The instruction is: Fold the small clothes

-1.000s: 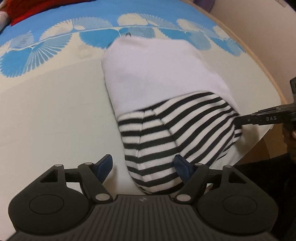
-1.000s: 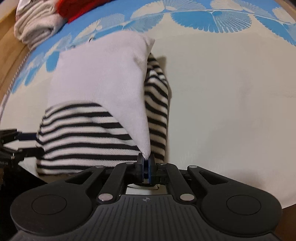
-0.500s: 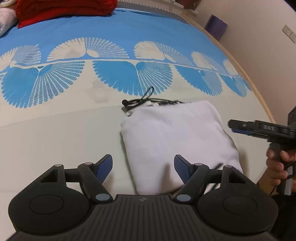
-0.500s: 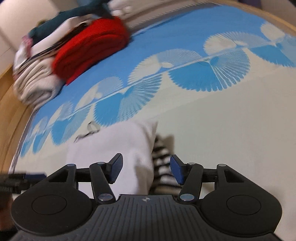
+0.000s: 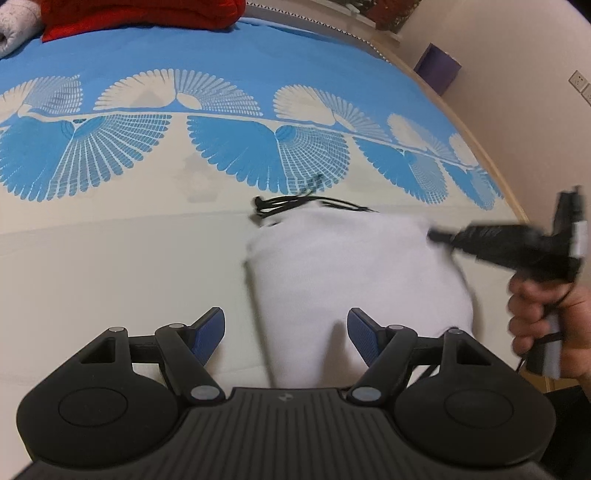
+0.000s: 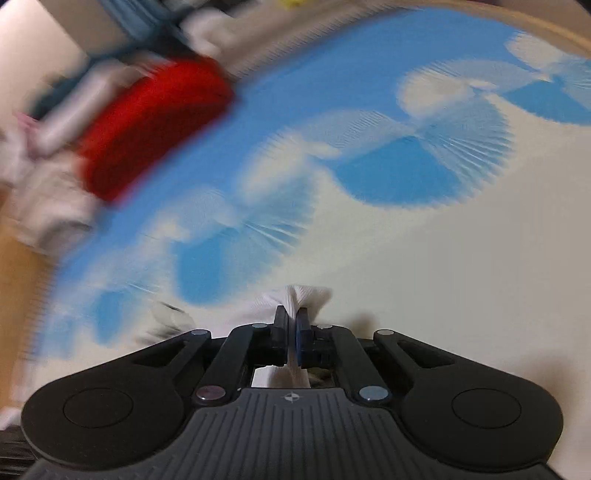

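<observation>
A small white folded garment [image 5: 354, 273] lies on the cream part of the bedspread, with a black drawstring [image 5: 295, 204] at its far edge. My left gripper [image 5: 286, 334] is open and empty, its jaws apart just above the garment's near edge. My right gripper [image 6: 291, 325] is shut on a pinch of the white fabric [image 6: 299, 297] at the garment's right side. It also shows in the left wrist view [image 5: 437, 234], blurred, held by a hand at the right. No stripes show.
The bedspread [image 5: 258, 59] is blue with white fan patterns at the far side and cream nearby. A red folded garment [image 5: 140, 14] and pale clothes [image 6: 51, 206] are piled at the far left. The wooden bed edge [image 5: 476, 140] runs along the right.
The striped part was folded under, leaving only white fabric showing. My right gripper let go, opened, then shut again on the garment's right edge. My left gripper stayed open.
</observation>
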Tool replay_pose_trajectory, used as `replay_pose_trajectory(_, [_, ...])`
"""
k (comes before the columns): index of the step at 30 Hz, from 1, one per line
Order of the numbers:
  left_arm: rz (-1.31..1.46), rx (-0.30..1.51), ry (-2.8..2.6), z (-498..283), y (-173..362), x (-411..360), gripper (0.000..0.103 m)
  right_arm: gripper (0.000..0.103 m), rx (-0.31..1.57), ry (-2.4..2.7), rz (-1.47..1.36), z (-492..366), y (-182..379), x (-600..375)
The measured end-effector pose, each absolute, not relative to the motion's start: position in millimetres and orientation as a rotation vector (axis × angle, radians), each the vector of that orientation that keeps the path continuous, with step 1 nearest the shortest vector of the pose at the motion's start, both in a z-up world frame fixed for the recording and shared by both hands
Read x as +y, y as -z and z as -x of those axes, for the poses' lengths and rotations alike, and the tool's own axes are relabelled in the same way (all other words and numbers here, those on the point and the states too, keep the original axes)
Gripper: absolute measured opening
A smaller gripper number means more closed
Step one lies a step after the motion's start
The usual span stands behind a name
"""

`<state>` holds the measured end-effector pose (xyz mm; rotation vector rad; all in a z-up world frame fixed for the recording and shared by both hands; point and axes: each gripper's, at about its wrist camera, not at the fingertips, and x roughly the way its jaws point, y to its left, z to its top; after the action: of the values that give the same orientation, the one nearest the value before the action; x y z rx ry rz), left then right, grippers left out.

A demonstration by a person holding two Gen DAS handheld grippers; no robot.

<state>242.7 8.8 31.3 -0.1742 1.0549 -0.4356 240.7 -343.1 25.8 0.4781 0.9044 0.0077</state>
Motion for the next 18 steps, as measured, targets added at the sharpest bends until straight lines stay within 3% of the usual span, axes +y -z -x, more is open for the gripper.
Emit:
replay_pose_trajectory(2, [0.174,1.063,0.437,-241.7,-29.5,9.7,0.078,0.003,0.976,0.045,-0.438,-243.4,-11.4,-339.9])
replay_pose_trajectory(5, [0.190,1.076,0.434,-239.2,-27.1,13.4,0.078,0.010,0.928,0.015,-0.408,-237.6,-22.1,-333.9])
replay_pose_trajectory(9, [0.259,1.094,0.445,-238.5,-24.6,18.6,0.078,0.043,0.844,0.004,-0.418,-216.8,-42.3,-341.1])
replay_pose_trajectory(13, [0.365,1.133,0.451,-244.6,-17.1,22.9,0.079,0.055,0.901,-0.113,-0.531,-195.9,-39.3,-360.0])
replay_pose_trajectory(17, [0.446,1.187,0.435,-252.2,-2.5,22.5,0.079,0.055,1.005,-0.240,-0.462,-180.2,-27.4,-352.6])
replay_pose_trajectory(18, [0.455,1.198,0.435,-254.4,1.2,21.8,0.079,0.029,1.013,-0.254,-0.400,-177.2,-25.4,-348.0])
